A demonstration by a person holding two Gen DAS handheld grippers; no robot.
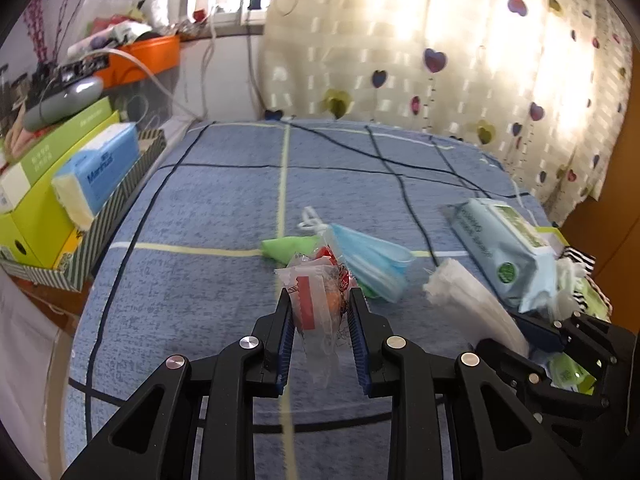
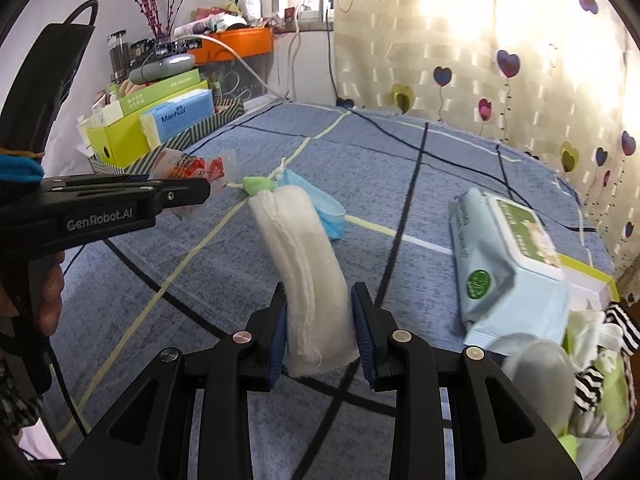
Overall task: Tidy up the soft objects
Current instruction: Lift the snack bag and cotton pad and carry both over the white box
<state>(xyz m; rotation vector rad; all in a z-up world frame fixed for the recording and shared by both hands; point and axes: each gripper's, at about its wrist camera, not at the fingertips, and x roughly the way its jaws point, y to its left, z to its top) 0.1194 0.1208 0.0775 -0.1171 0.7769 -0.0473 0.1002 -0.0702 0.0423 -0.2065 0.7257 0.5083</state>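
Blue bedding (image 1: 208, 216) with dark and pale grid lines is stretching out under me, and a cream curtain (image 1: 460, 60) dotted with hearts is glowing behind it. I am holding my left tongs (image 1: 320, 308) above the bed, and their blue pads are pinching a crinkly clear wrapper (image 1: 310, 300) with red print and something orange inside; from the right camera the same wrapper (image 2: 192, 170) is sticking out past the tips of those tongs (image 2: 200, 192). My right tongs (image 2: 320, 300) are squeezing a folded white gauze pad (image 2: 308, 268), which is standing up and leaning away from me between the pads. Just beyond it a blue face mask (image 2: 320, 208) is lying on the bedding, touching a small green cloth (image 2: 258, 185) at its far end (the mask's white loop is showing only in the left view). Off to the right a pale blue pack of wipes (image 2: 500, 264) is lying flat, with its near end by a heap of striped and green fabrics (image 2: 608, 356) at the bed's edge. Along the left side a striped tray (image 1: 112, 212) is holding green boxes (image 1: 60, 152) and a blue tissue pack (image 1: 100, 168), well apart from everything on the bed, and an orange bin (image 1: 148, 58) is sitting behind them. My fingers (image 2: 50, 292) are curling round the left handle.
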